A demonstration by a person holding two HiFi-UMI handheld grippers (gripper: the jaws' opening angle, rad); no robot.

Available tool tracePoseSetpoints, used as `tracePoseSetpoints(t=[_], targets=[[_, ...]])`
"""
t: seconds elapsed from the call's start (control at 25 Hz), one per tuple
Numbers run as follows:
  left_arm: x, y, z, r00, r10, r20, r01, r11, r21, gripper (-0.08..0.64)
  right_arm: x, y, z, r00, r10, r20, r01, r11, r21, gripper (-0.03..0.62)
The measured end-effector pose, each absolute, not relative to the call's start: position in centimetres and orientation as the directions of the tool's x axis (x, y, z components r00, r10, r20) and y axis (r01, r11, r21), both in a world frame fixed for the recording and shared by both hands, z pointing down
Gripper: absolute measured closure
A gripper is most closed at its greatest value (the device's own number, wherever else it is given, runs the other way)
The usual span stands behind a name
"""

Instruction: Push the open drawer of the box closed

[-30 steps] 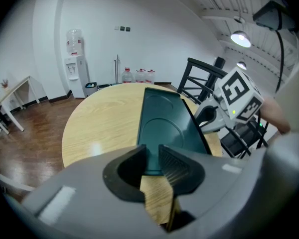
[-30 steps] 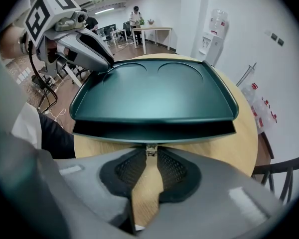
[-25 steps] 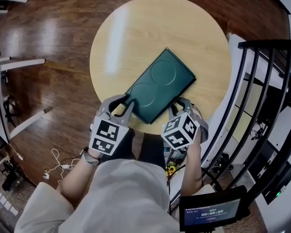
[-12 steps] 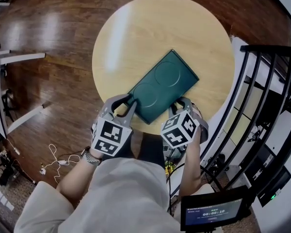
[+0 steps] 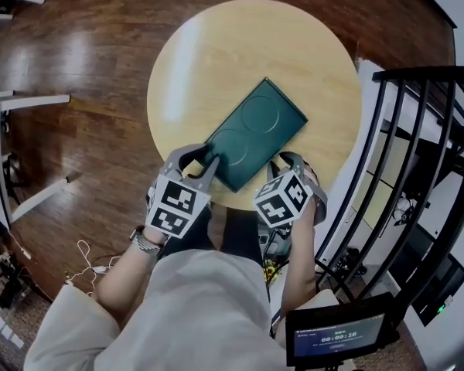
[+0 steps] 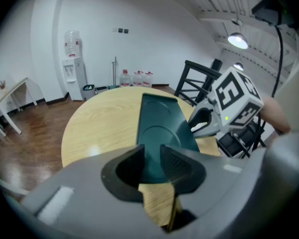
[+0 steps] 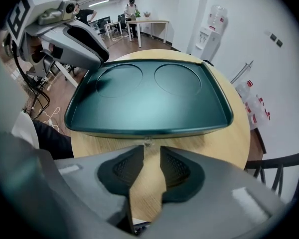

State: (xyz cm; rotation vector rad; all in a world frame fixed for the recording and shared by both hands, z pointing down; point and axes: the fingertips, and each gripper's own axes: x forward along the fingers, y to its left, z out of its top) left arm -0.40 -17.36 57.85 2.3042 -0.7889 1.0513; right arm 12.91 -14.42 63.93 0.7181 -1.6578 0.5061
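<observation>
1. Now the left gripper is released: its jaws have just been opening and stand a little apart, clamping nothing.
2. Through their gap show bare wood and, just ahead of the tips, the near end of the dark green box.
3. The right gripper is likewise released. Its jaws have also just been opening, and only the table top lies between them.
4. Straight ahead of the right gripper's tips, just beyond them, runs one long side of the box. It carries a paler band under the lid's rim and a small knob at its middle.
5. That band looks like the drawer front; whether it stands out from the box at all cannot be told.
6. The box lies flat on the round wooden table, stretching away from both grippers, with two shallow circles pressed into its lid.
7. The grippers sit side by side at the table edge nearest the person, and the box's near corner lies between them.
</observation>
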Motion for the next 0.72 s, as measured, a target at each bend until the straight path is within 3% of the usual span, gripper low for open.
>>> tracePoseSetpoints(t=[0.36,0.6,0.72], targets=[[1.5,-18.4,55.3,0.584,-0.336,0.739,-0.633,-0.758,0.156,0.456,15.4,-13.5,61.1,-0.091,-0.255,0.963,-0.779,0.620,0.091,0.485],[2.0,-19.3,52.4,0.620,-0.387,0.683,-0.620,-0.775,0.124,0.502,15.5,-14.2,56.2,-0.087,-0.483,0.871,-0.877,0.453,0.164,0.516],[2.0,-19.7,49.7,0.637,-0.428,0.641,-0.600,-0.798,0.063,0.503,15.8,-14.5,52.4,-0.032,-0.593,0.805,-0.909,0.351,0.223,0.589]])
